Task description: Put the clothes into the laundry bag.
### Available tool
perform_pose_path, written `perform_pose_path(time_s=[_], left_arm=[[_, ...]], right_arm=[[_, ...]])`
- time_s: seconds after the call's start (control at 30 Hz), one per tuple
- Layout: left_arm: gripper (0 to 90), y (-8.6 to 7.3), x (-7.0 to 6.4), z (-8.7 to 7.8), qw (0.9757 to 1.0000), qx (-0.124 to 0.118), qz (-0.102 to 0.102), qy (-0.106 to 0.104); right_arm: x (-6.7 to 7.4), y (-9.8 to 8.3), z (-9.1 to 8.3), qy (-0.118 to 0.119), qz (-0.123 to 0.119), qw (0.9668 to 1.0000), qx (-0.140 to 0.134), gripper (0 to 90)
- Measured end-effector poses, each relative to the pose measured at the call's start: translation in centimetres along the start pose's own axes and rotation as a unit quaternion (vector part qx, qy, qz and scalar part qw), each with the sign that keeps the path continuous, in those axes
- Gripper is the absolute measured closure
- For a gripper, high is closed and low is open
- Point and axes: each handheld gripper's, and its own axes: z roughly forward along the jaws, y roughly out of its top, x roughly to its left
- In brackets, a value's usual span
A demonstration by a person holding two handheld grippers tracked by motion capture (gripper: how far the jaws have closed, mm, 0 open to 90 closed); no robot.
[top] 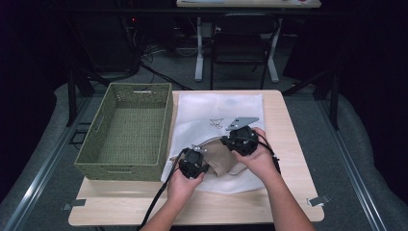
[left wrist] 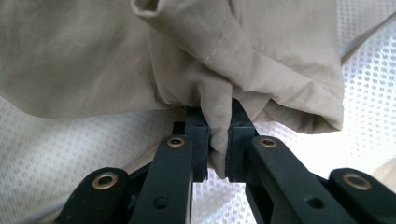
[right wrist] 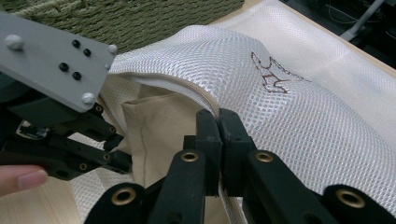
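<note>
Left gripper (top: pixel 194 165): held in the left hand (top: pixel 185 182), forearm entering from 6 o'clock, jaws pinched tight on a fold of tan cloth (left wrist: pixel 219 112). Right gripper (top: pixel 239 139): at 1 o'clock of the left, gripped by the right hand (top: pixel 258 159), jaws clamped on the white mesh bag's (right wrist: pixel 299 116) zipper edge.

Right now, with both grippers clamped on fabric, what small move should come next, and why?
Probably the left gripper pushes the beige cloth further into the white mesh bag: the right gripper holds the bag's zipper edge lifted, and much cloth lies outside.
</note>
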Motion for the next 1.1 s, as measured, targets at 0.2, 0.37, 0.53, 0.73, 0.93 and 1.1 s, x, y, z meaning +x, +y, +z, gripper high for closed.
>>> perform_pose_path(time_s=[0.2,0.37,0.53,0.73,0.93,1.1], left_arm=[[84.0,0.7,0.2,0.3,1.0000,-0.004,0.000,0.003],[84.1,1.3,0.2,0.4,1.0000,-0.006,-0.004,0.003],[84.0,1.7,0.4,0.7,0.9999,-0.005,0.005,0.014],[84.0,2.1,0.6,0.9,0.9998,-0.011,-0.008,0.016],[83.9,2.5,0.8,1.0,0.9996,-0.017,-0.014,0.014],[83.9,2.6,0.9,1.1,0.9994,-0.021,-0.022,0.014]], right_arm=[[0.0,0.0,0.0,0.001,0.000,1.0000,0.000,88.1],[-0.1,0.0,-0.1,0.001,0.000,1.0000,-0.001,88.0],[-0.1,0.0,-0.1,0.004,0.002,1.0000,-0.002,88.0],[-0.1,0.0,-0.1,0.005,0.002,1.0000,-0.002,88.1],[-0.1,0.0,0.0,0.004,0.000,1.0000,-0.003,88.0],[-0.1,-0.1,0.0,0.005,0.001,1.0000,-0.002,88.0]])
